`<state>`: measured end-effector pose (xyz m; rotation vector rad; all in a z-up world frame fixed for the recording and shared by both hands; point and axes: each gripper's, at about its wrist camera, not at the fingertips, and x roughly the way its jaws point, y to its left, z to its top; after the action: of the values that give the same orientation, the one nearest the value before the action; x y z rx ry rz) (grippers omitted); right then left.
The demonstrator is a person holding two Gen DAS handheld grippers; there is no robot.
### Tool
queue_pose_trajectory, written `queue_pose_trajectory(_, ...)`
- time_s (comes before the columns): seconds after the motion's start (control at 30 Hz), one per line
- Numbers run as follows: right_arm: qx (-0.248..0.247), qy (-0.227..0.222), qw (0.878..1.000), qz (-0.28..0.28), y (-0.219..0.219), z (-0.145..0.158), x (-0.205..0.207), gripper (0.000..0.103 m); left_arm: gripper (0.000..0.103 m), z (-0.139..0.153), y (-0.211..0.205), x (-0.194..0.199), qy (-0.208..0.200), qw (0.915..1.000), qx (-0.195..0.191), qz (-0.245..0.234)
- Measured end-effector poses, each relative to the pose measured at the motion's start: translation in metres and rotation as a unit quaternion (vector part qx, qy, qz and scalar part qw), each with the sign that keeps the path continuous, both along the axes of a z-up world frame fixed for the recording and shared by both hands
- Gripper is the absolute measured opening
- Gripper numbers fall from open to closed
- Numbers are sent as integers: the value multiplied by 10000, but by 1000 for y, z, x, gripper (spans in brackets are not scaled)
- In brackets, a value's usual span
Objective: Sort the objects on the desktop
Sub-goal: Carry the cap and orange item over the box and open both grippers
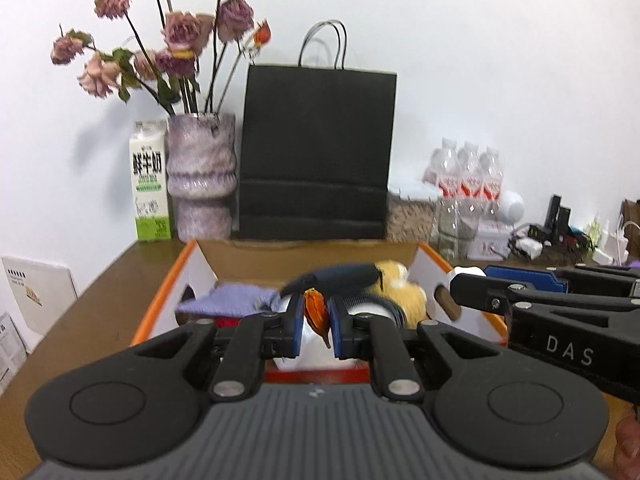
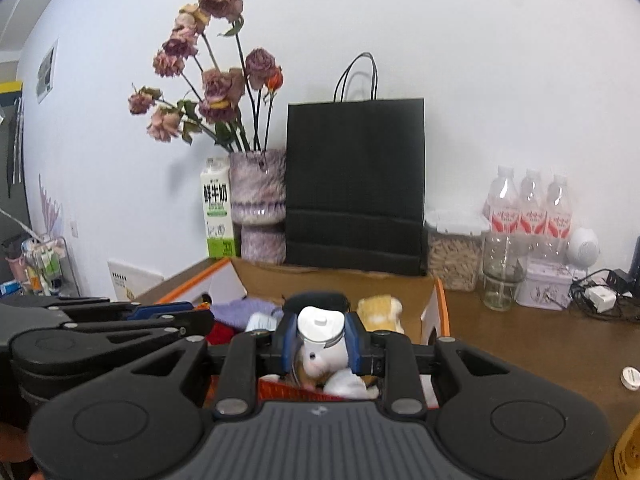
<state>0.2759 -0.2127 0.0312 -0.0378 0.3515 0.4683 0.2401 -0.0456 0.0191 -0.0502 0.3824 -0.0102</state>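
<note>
Two grippers, one item each, over one open box.
The left gripper point(image 1: 316, 322), nearly closed, pinches an orange dried flower point(image 1: 315, 312); the right gripper point(image 2: 320, 342), nearly closed, clamps a clear bottle point(image 2: 318, 330) with a white cap, both above the cardboard box point(image 1: 308, 258) of mixed things: a purple cloth point(image 1: 228, 300), a yellow plush point(image 1: 404, 286). Behind stand one black bag point(image 1: 316, 152), one vase point(image 1: 200, 176) of wilted roses, one milk carton point(image 1: 150, 180) printed 鲜牛奶, three water bottles point(image 2: 528, 208), one jar point(image 2: 500, 276). The right gripper's arm reads "DAS".
</note>
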Motion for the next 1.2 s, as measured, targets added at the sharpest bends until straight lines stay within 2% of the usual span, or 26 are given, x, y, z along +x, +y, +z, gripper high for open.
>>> queue_pose_trajectory(0.3, 222, 26, 9997, -116, 0, 7, 30, 24, 15, 11, 12, 24, -173, 9997, -126, 90)
queue_pose_trajectory(0.63, 136, 270, 9992, -278, 4, -8, 77, 24, 15, -3, 30, 62, 67, 9997, -184, 138)
queue_pose_trajectory(0.87, -29, 484, 9982, -339, 6, -23, 104, 24, 15, -13, 42, 87, 195, 9996, -66, 205)
queue_pose_trajectory(1.2, -192, 714, 9968, -293, 10, -37, 119, 25, 15, -25, 49, 104, 373, 9990, 104, 244)
